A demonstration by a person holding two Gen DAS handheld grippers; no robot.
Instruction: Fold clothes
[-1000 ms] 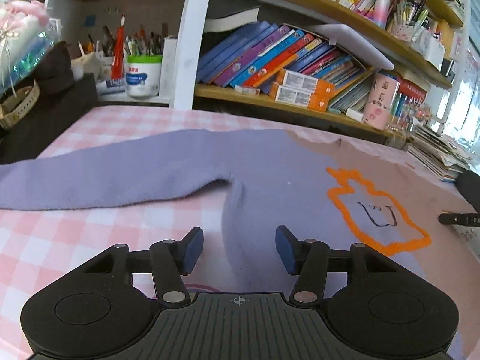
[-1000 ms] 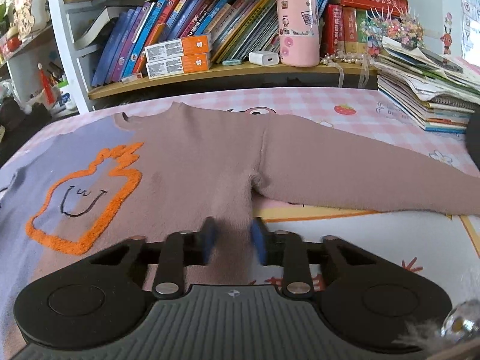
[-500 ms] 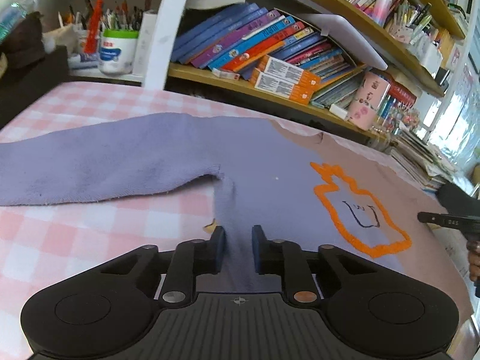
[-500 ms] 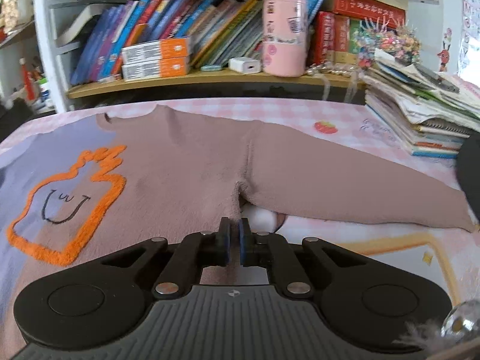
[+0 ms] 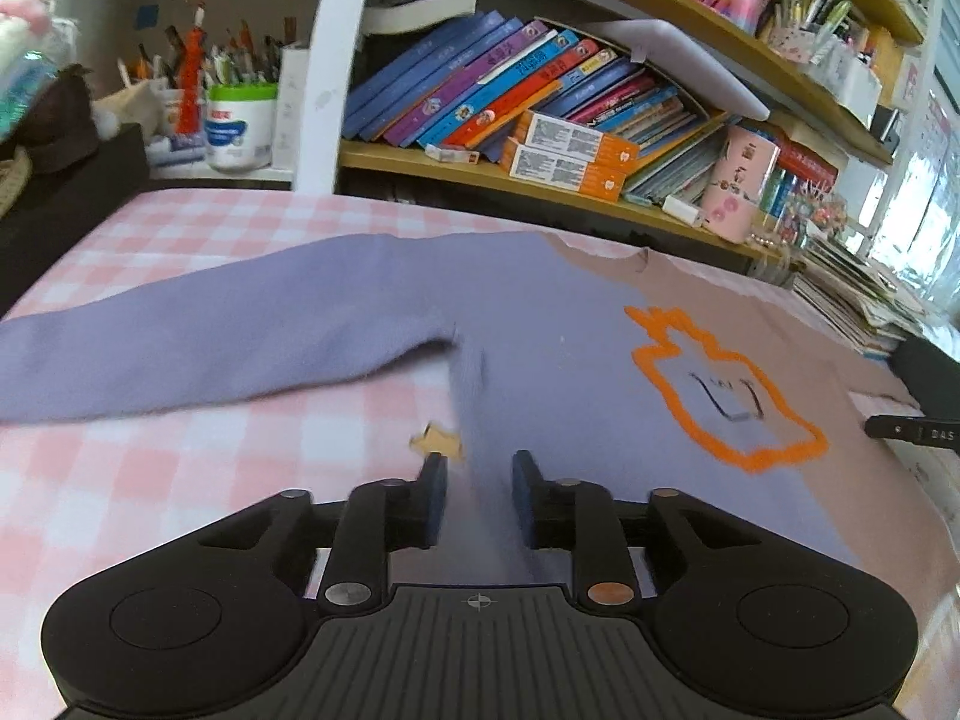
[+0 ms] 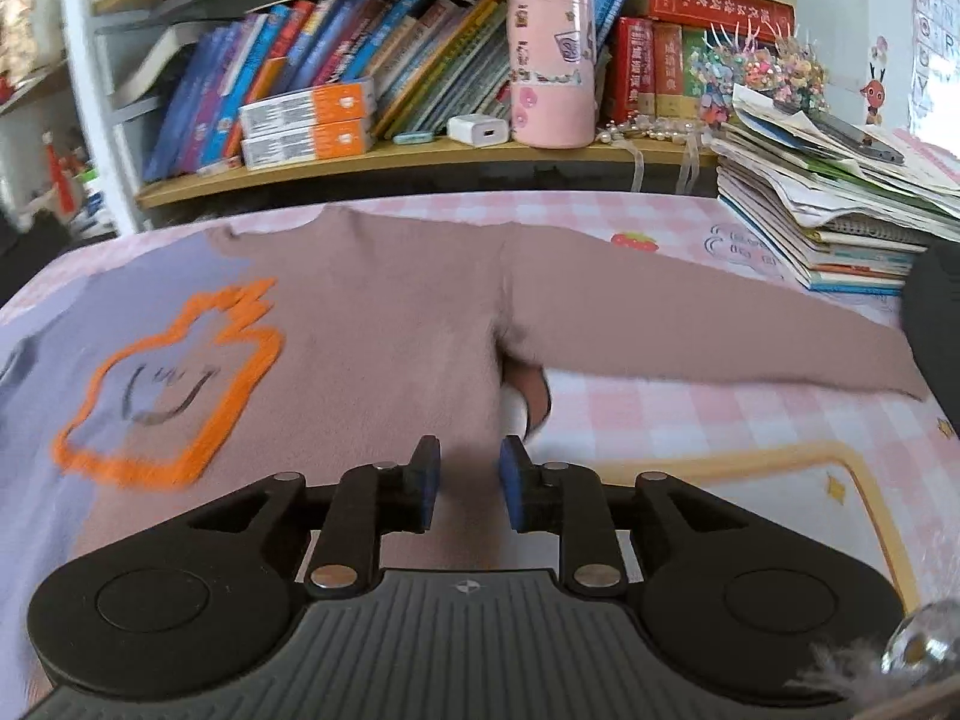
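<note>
A two-tone sweater lies flat on the pink checked table, purple half (image 5: 540, 324) on the left and brown half (image 6: 384, 324) on the right, with an orange outlined face (image 6: 174, 384) in the middle. Its purple sleeve (image 5: 198, 348) stretches left, its brown sleeve (image 6: 708, 330) stretches right. My left gripper (image 5: 477, 495) is open, its jaws on either side of the purple side edge below the armpit. My right gripper (image 6: 465, 489) is open, its jaws on either side of the brown side edge below the armpit.
A wooden shelf (image 6: 420, 156) with books, a pink cup (image 6: 552, 69) and a white charger runs along the table's far edge. A stack of books (image 6: 840, 204) sits at the right. A pen cup (image 5: 240, 126) stands at far left.
Both grippers closed on the sweater's side edges half a second ago and have now opened partway. The cloth lies between the jaws.
</note>
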